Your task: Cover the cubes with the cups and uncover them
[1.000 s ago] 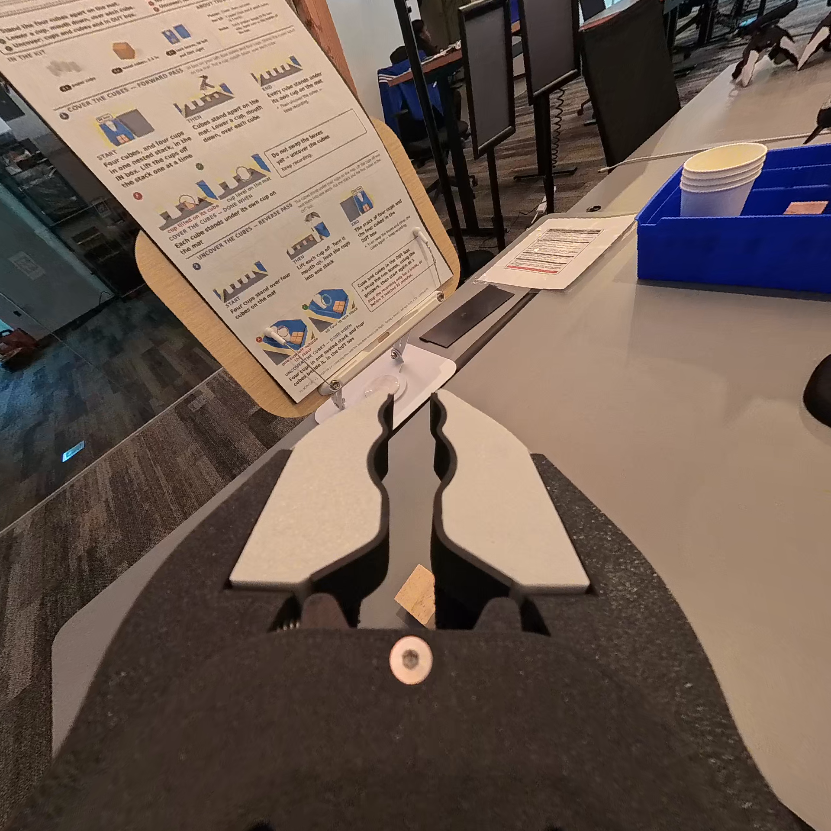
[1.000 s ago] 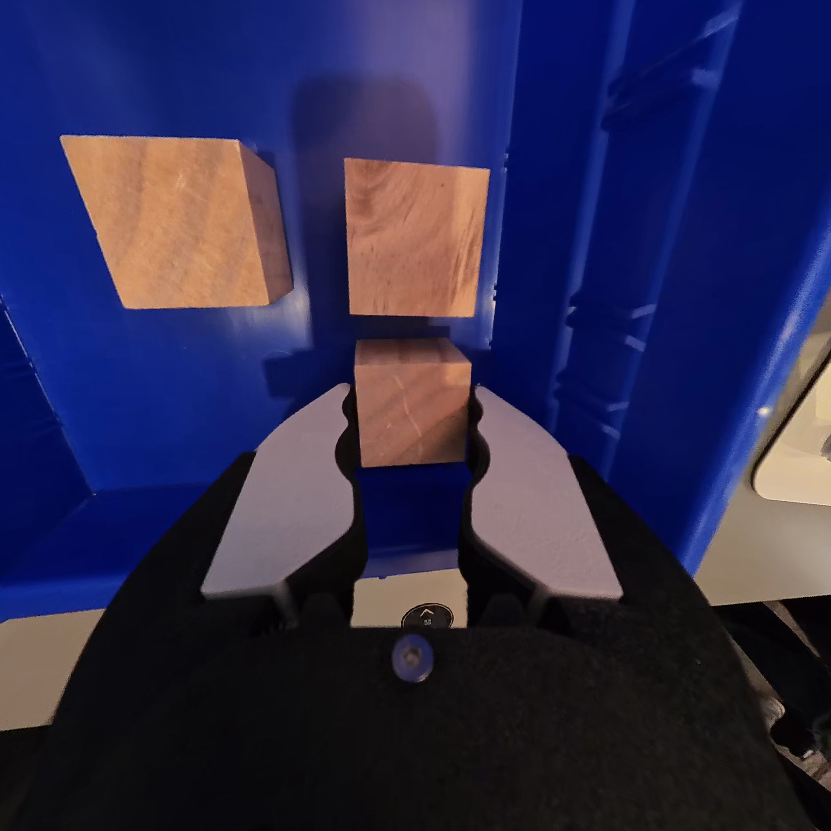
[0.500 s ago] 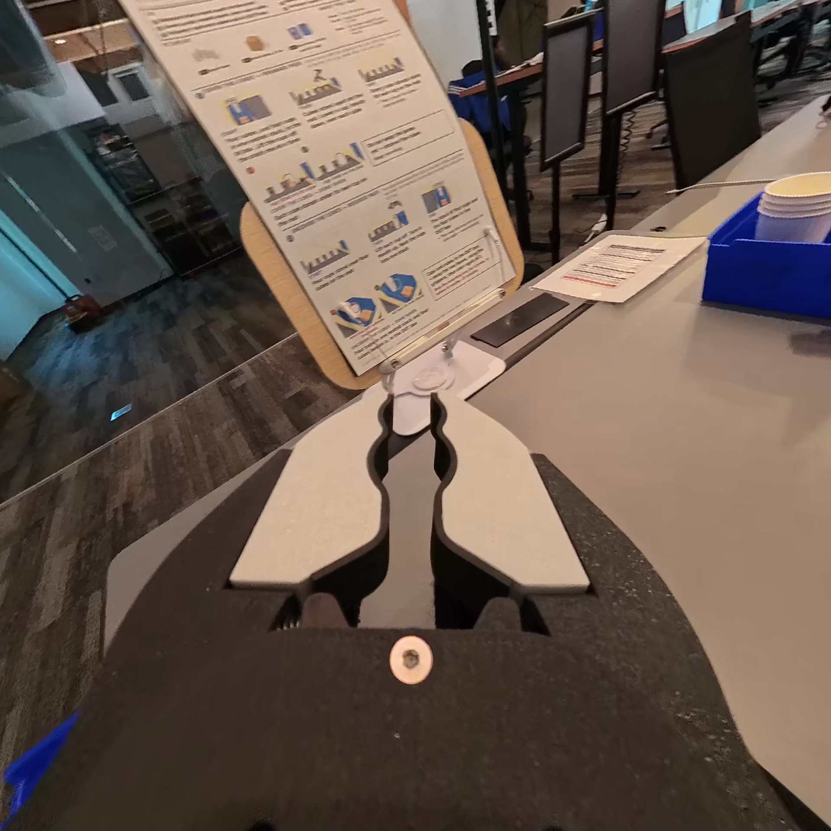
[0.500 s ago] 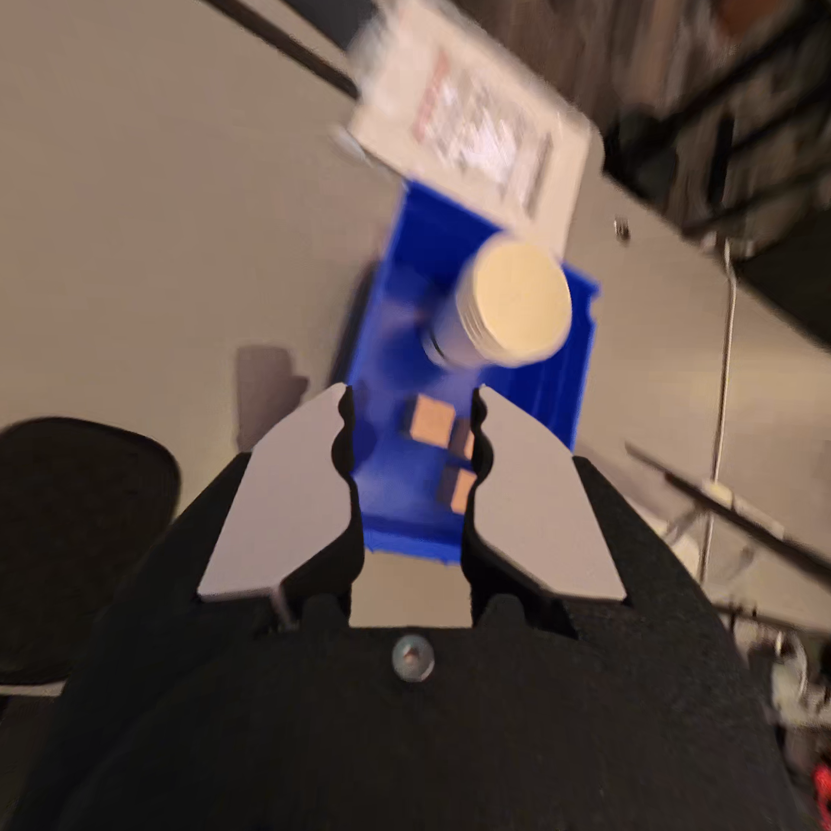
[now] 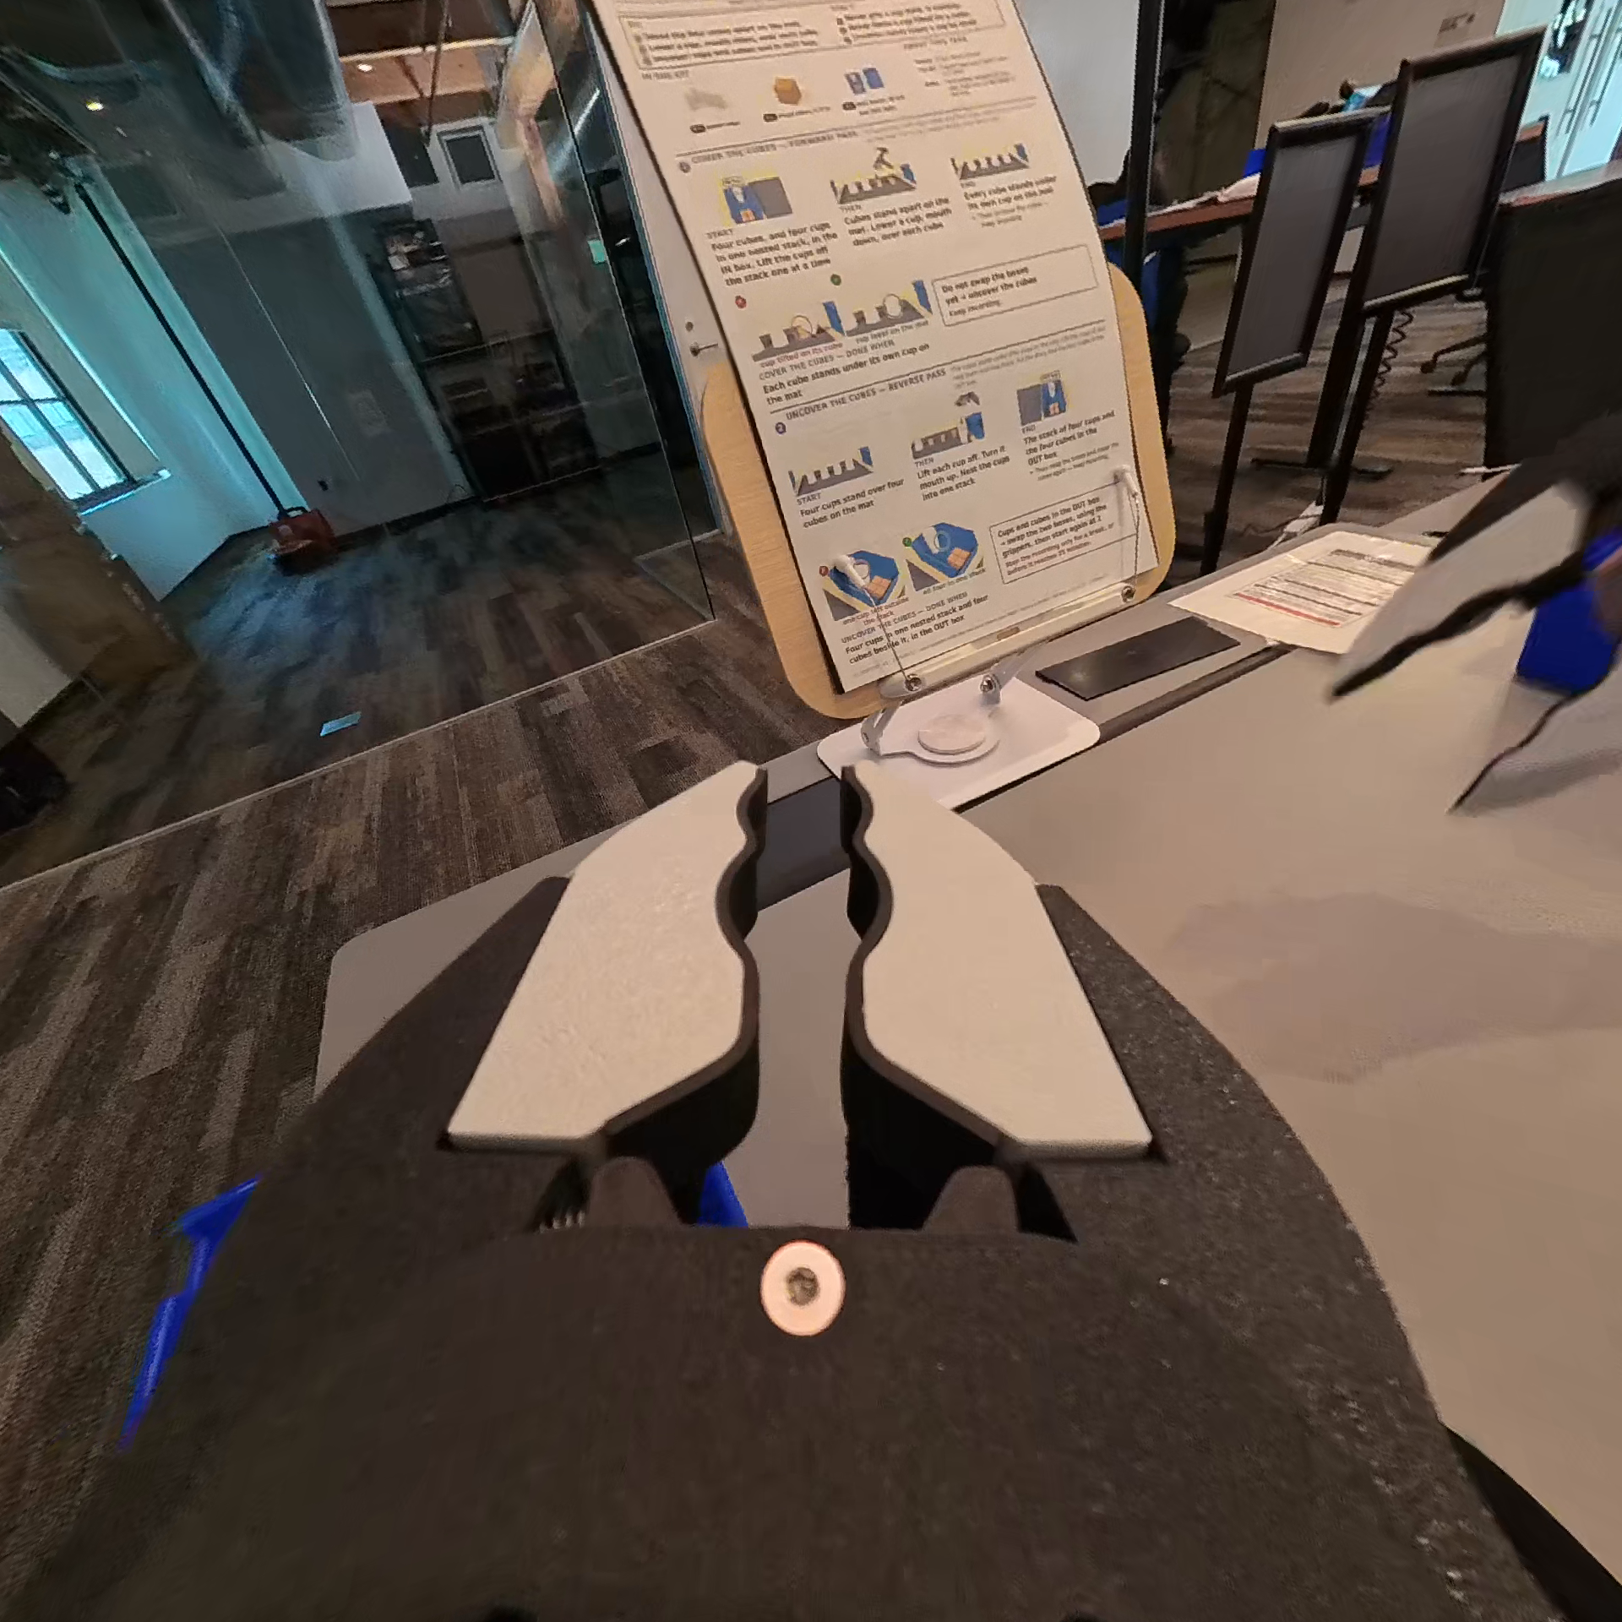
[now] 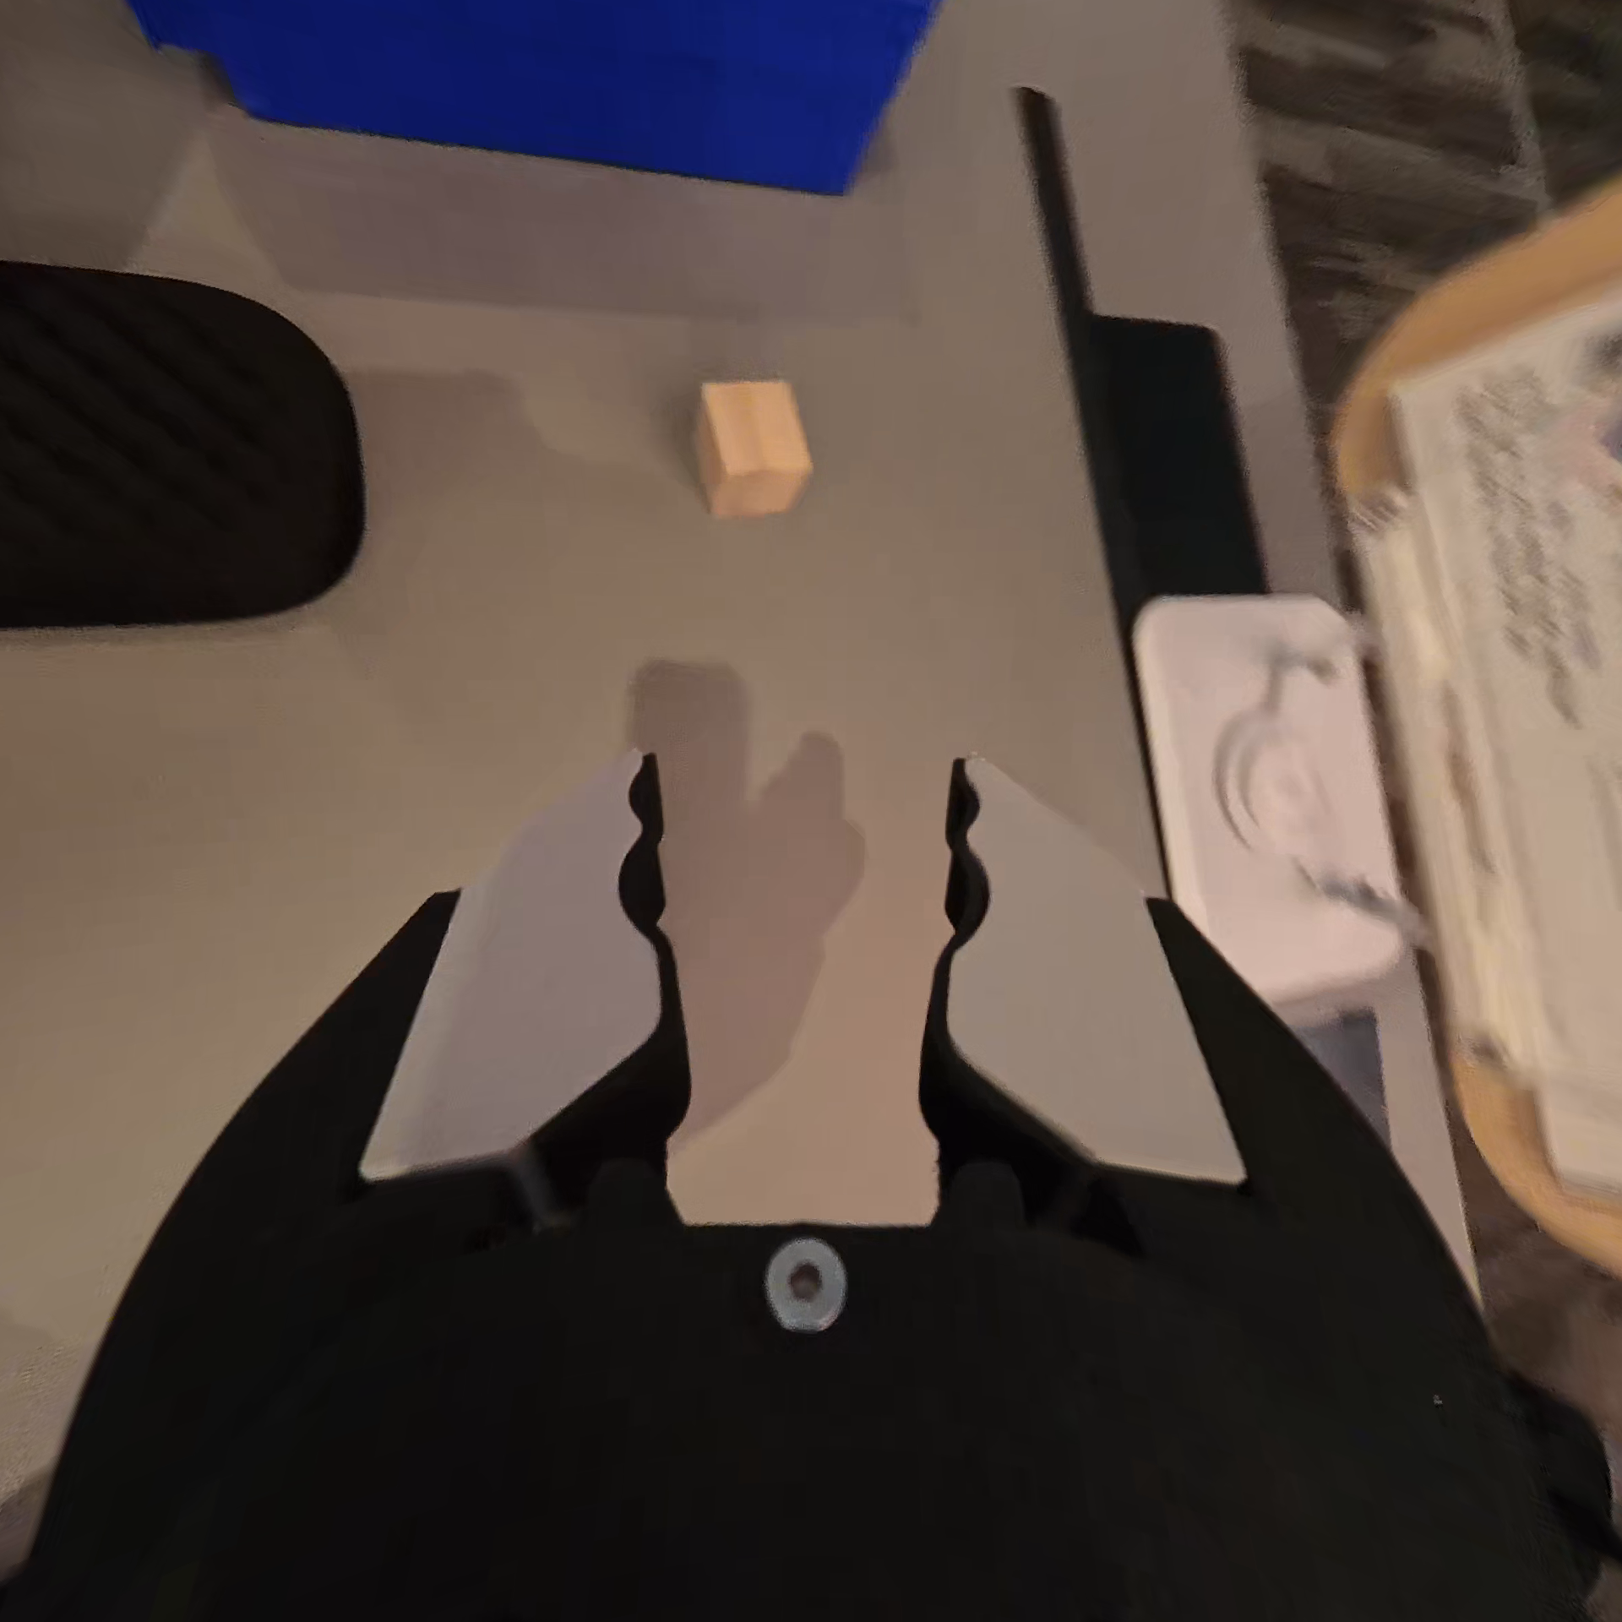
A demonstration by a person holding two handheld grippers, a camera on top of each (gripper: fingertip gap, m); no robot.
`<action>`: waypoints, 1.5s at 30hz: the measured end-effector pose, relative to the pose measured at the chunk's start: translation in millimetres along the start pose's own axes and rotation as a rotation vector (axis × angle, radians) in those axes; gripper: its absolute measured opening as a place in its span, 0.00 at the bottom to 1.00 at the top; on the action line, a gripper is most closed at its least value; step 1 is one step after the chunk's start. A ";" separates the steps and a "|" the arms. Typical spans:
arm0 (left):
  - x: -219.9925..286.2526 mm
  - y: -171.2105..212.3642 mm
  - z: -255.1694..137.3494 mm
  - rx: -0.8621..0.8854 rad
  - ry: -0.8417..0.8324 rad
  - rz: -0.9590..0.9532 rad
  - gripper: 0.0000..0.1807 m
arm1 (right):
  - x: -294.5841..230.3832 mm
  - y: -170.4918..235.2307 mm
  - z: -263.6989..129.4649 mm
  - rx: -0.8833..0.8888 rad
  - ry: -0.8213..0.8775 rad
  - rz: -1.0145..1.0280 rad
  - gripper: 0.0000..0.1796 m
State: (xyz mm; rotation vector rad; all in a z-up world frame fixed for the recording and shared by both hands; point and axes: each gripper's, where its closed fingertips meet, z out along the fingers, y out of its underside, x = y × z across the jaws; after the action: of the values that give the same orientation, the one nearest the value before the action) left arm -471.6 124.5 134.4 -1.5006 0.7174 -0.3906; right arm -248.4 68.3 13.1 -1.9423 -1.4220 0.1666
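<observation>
Left wrist view
Left tongs (image 5: 800, 794): two grey fingers with only a narrow gap between the tips, holding nothing, above the near corner of the grey surface (image 5: 1273, 922).
Instruction sheet: one large printed instruction sheet (image 5: 913, 351) on a rounded light wooden board (image 5: 1145, 491), propped upright on a white base plate (image 5: 965, 746) at the far edge.
Papers: one small printed paper sheet (image 5: 1308, 588) lying flat, beyond a flat black rectangular plate (image 5: 1141, 645).
Right tongs (image 5: 1492, 667): blurred, entering from the right edge, spread apart.
Blue bins: one blue plastic bin (image 5: 1571, 641) partly hidden behind them, contents not visible; a blue edge (image 5: 175, 1299) shows at lower left, too little to tell what it is.

Right wrist view
Right tongs (image 6: 800, 772): spread wide, empty, over bare surface (image 6: 263, 834).
Cubes: one small light wooden cube (image 6: 755, 443) alone on the surface, ahead of the tongs and well apart from them.
Blue bin (image 6: 544, 79): one, only its outer wall seen at the top, inside hidden; the cube sits outside it.
Black pad: one black rounded ribbed pad (image 6: 158, 448) at left.
Cups: not in sight in either view.
</observation>
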 end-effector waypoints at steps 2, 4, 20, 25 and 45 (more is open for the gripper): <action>-3.4 0.3 -1.1 0.002 -0.011 -0.007 0.08 | -14.1 -20.9 51.2 -0.015 -0.079 -0.052 0.37; -5.4 1.5 -1.1 -0.001 -0.015 -0.009 0.08 | -22.6 -37.1 94.8 -0.030 -0.123 -0.103 0.38; -14.5 5.7 -2.8 -0.005 -0.030 -0.025 0.08 | -27.4 -34.2 222.8 -0.158 -0.290 -0.052 0.36; -12.2 6.0 0.4 -0.011 -0.020 -0.020 0.08 | -31.5 -31.8 225.0 -0.130 -0.317 -0.034 0.25; -1.2 5.2 12.2 -0.027 0.010 -0.012 0.08 | 26.6 238.0 -244.6 -0.233 0.630 0.713 0.25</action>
State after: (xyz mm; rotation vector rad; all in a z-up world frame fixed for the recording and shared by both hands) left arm -465.6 134.8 128.5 -1.5299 0.7245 -0.3995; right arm 67.8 -55.3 56.9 -2.3338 -0.3278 -0.2822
